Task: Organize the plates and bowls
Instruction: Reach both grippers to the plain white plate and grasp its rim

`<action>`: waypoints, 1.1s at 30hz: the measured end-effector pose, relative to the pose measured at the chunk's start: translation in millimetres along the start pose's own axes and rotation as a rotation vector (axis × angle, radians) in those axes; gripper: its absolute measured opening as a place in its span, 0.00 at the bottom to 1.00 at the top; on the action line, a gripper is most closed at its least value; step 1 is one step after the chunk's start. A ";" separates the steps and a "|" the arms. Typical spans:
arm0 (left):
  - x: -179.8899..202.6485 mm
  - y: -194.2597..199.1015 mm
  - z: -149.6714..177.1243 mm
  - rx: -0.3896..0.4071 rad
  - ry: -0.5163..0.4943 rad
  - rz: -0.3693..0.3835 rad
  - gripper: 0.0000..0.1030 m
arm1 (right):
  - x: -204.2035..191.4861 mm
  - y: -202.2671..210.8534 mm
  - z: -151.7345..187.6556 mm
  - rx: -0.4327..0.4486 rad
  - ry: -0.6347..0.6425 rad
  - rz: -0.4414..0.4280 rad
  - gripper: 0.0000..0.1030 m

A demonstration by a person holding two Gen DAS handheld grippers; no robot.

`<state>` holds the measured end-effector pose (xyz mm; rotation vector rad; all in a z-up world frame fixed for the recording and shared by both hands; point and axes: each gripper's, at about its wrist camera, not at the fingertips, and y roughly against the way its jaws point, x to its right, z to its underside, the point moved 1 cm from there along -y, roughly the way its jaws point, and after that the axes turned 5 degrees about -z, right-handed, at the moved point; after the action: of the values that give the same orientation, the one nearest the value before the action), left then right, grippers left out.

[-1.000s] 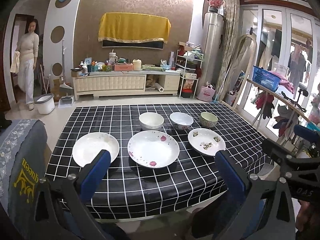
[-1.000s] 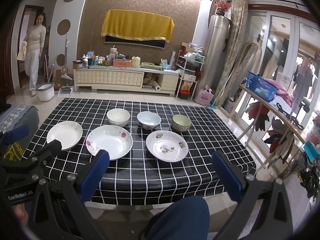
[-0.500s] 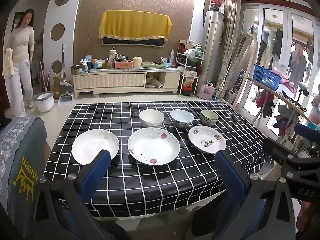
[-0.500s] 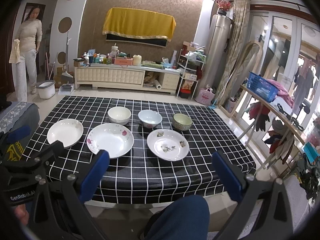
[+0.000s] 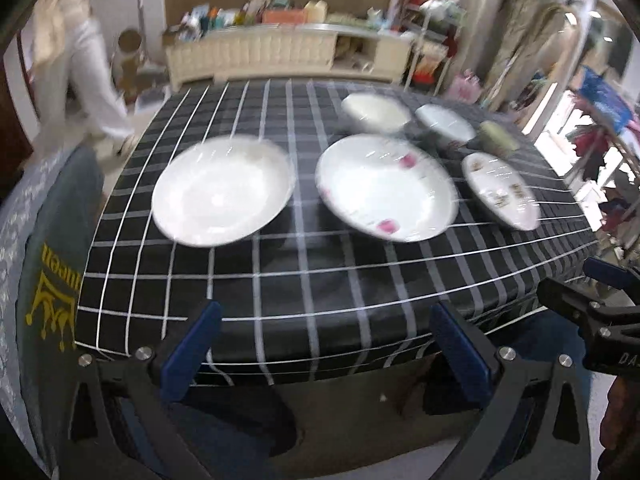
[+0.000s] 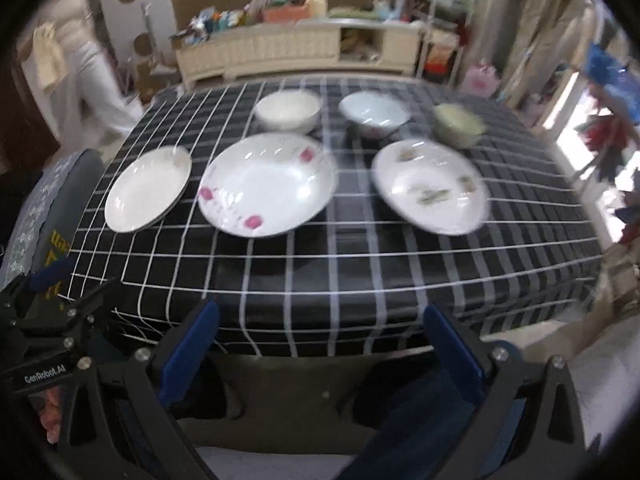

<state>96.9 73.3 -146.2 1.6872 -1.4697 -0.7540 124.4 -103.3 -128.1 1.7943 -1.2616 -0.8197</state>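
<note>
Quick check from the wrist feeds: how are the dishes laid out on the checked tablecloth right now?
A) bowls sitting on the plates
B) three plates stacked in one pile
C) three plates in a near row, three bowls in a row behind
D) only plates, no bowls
C: the plain white plate, pink-flowered plate and leaf-patterned plate lie side by side, with the white bowl, pale blue bowl and green bowl behind them.

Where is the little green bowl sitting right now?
In the right wrist view the green bowl sits at the right end of the back row, beside the pale blue bowl and just behind the leaf-patterned plate.

Plates – glossy white ceramic; tablecloth – smooth, slight sheen; tongs – matt plastic
</note>
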 end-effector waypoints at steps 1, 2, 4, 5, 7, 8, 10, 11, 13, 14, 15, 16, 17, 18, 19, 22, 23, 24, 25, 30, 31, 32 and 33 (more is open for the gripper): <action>-5.5 -7.3 -1.6 -0.021 0.008 -0.002 1.00 | -7.6 -10.7 -3.7 -0.014 0.018 -0.008 1.00; -10.8 -13.4 -2.6 -0.041 0.014 -0.006 1.00 | -12.6 -16.3 -6.9 -0.029 0.030 -0.008 1.00; -19.8 -24.2 -7.8 -0.063 0.020 -0.020 1.00 | -27.5 -30.1 -15.6 -0.046 0.065 -0.020 1.00; -26.0 -28.9 -11.1 -0.070 0.026 -0.032 1.00 | -34.7 -35.1 -20.6 -0.054 0.081 -0.028 1.00; -32.5 -32.5 -16.4 -0.084 0.032 -0.038 1.00 | -45.4 -47.0 -31.8 -0.059 0.108 -0.040 1.00; -37.8 -35.4 -19.6 -0.092 0.035 -0.043 1.00 | -48.2 -50.9 -35.6 -0.065 0.118 -0.049 1.00; -50.5 -43.1 -28.0 -0.102 0.046 -0.067 1.00 | -58.7 -61.2 -45.7 -0.072 0.139 -0.057 1.00; -57.2 -46.7 -32.5 -0.105 0.050 -0.077 1.00 | -63.8 -65.1 -49.4 -0.077 0.149 -0.063 1.00; -69.0 -53.6 -39.7 -0.105 0.061 -0.092 1.00 | -72.6 -73.6 -58.2 -0.083 0.167 -0.068 1.00; -74.7 -56.8 -43.6 -0.109 0.068 -0.101 1.00 | -78.8 -77.9 -63.5 -0.083 0.176 -0.073 1.00; -82.1 -59.9 -47.6 -0.113 0.073 -0.108 1.00 | -83.3 -82.3 -69.0 -0.084 0.183 -0.077 1.00; -87.7 -63.6 -51.8 -0.116 0.075 -0.112 1.00 | -87.0 -85.9 -73.9 -0.086 0.187 -0.082 1.00; -95.3 -67.6 -56.6 -0.122 0.074 -0.124 1.00 | -91.0 -88.8 -79.0 -0.085 0.190 -0.092 1.00; -99.6 -69.8 -58.9 -0.124 0.072 -0.133 1.00 | -95.5 -92.3 -84.5 -0.084 0.194 -0.100 1.00; -105.1 -73.3 -63.3 -0.127 0.071 -0.139 1.00 | -100.5 -96.1 -90.0 -0.084 0.201 -0.109 1.00; -120.3 -83.0 -74.1 -0.143 0.073 -0.155 1.00 | -113.8 -106.8 -102.8 -0.090 0.224 -0.117 1.00; -124.3 -85.7 -77.3 -0.147 0.075 -0.153 1.00 | -119.0 -111.1 -107.1 -0.093 0.233 -0.122 1.00; -128.4 -88.8 -80.6 -0.152 0.077 -0.150 1.00 | -122.9 -115.3 -110.3 -0.097 0.238 -0.124 1.00; -131.4 -91.8 -83.0 -0.156 0.078 -0.149 1.00 | -127.0 -118.2 -113.1 -0.101 0.241 -0.127 1.00; -147.9 -109.1 -97.0 -0.164 0.076 -0.177 1.00 | -140.2 -135.7 -131.6 -0.107 0.261 -0.146 0.98; -152.1 -114.0 -100.0 -0.171 0.080 -0.176 1.00 | -143.1 -139.8 -135.5 -0.109 0.264 -0.151 0.97; -154.2 -117.6 -101.6 -0.177 0.083 -0.175 1.00 | -146.0 -143.8 -139.0 -0.112 0.269 -0.159 0.97; -158.8 -122.9 -104.5 -0.185 0.088 -0.177 1.00 | -149.2 -149.3 -142.5 -0.120 0.273 -0.161 0.97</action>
<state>223.5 252.6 -201.3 1.6995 -1.1649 -0.8713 266.6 102.0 -178.0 1.8547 -0.8836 -0.6935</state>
